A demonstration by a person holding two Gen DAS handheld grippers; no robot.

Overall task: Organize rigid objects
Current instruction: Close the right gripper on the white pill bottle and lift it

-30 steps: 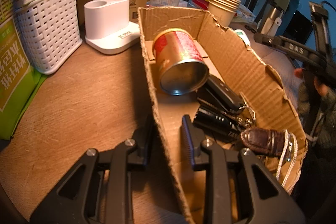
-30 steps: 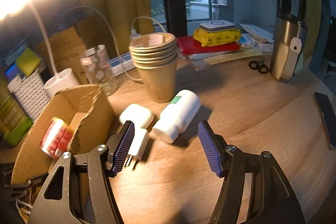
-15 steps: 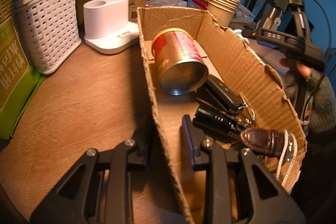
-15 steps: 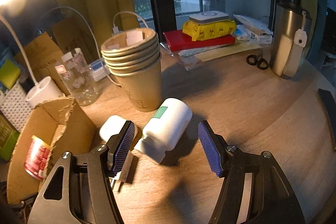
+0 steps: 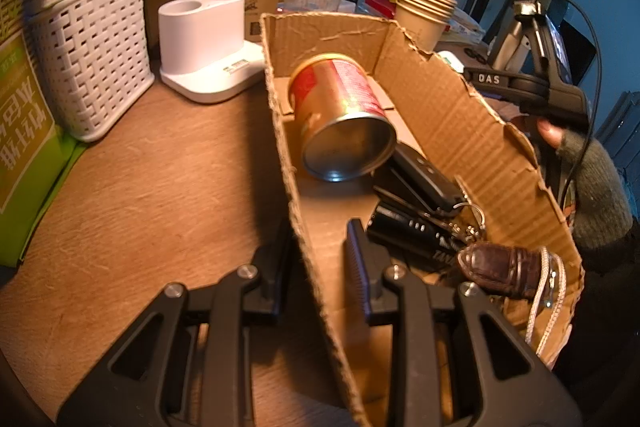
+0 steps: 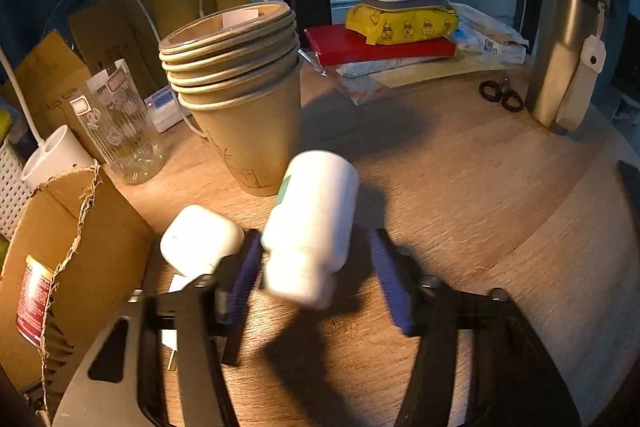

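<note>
The right gripper (image 6: 316,275) is closing its jaws around a white bottle (image 6: 310,227) lying on the table (image 6: 480,187). The left gripper (image 5: 316,259) is pinching the cardboard box (image 5: 440,115) wall.

Right claw (image 6: 316,275): jaws closing around the white bottle (image 6: 310,227)
White bottle: lying on the desk (image 6: 460,195), beside the paper cups (image 6: 236,87)

Two close wrist views angled down, sharing cardboard box (image 5: 460,115)

Right hand-held gripper (image 6: 316,281) nearer bottle (image 6: 310,227), closing.
</note>
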